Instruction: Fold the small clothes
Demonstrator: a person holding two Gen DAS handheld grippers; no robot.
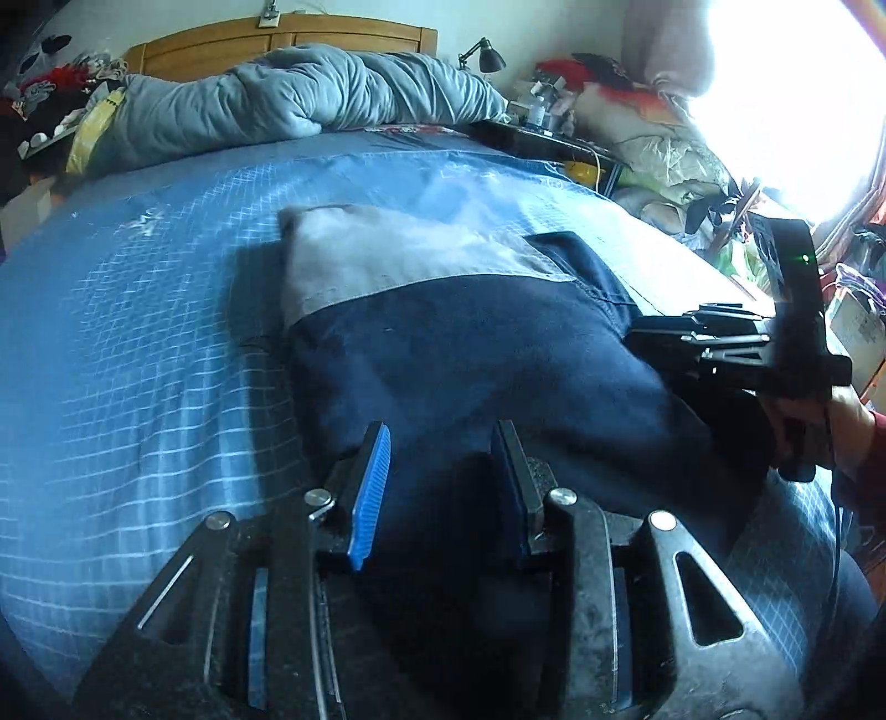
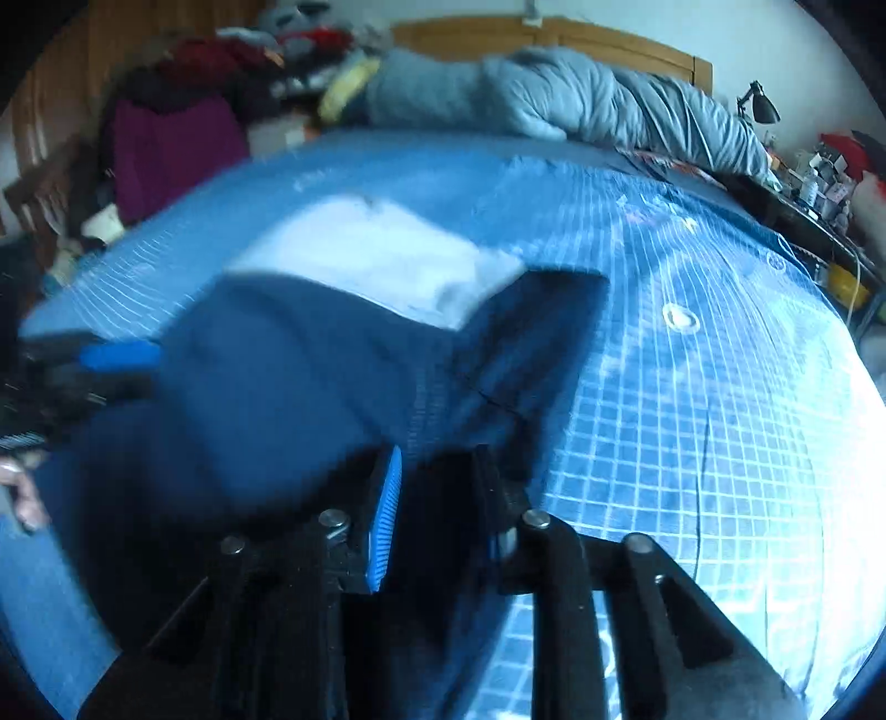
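Observation:
A small garment lies on the blue checked bedsheet (image 1: 138, 354): a navy lower part (image 1: 459, 354) and a pale grey upper part (image 1: 382, 249). It also shows in the right wrist view, navy (image 2: 288, 376) and pale (image 2: 376, 255). My left gripper (image 1: 443, 443) sits over the garment's near edge, its blue-padded jaws apart with navy cloth between them. My right gripper (image 2: 437, 465) is at the garment's right edge, jaws apart over dark cloth; it shows from the side in the left wrist view (image 1: 653, 338). The left gripper shows in the right wrist view (image 2: 111, 360).
A rumpled grey-blue duvet (image 1: 310, 94) lies along the wooden headboard (image 1: 288, 39). Cluttered piles of clothes and bags stand at both sides of the bed, with a black desk lamp (image 1: 487, 55) and a side table (image 1: 548, 144) at the right. A bright window (image 1: 792, 99) is at the far right.

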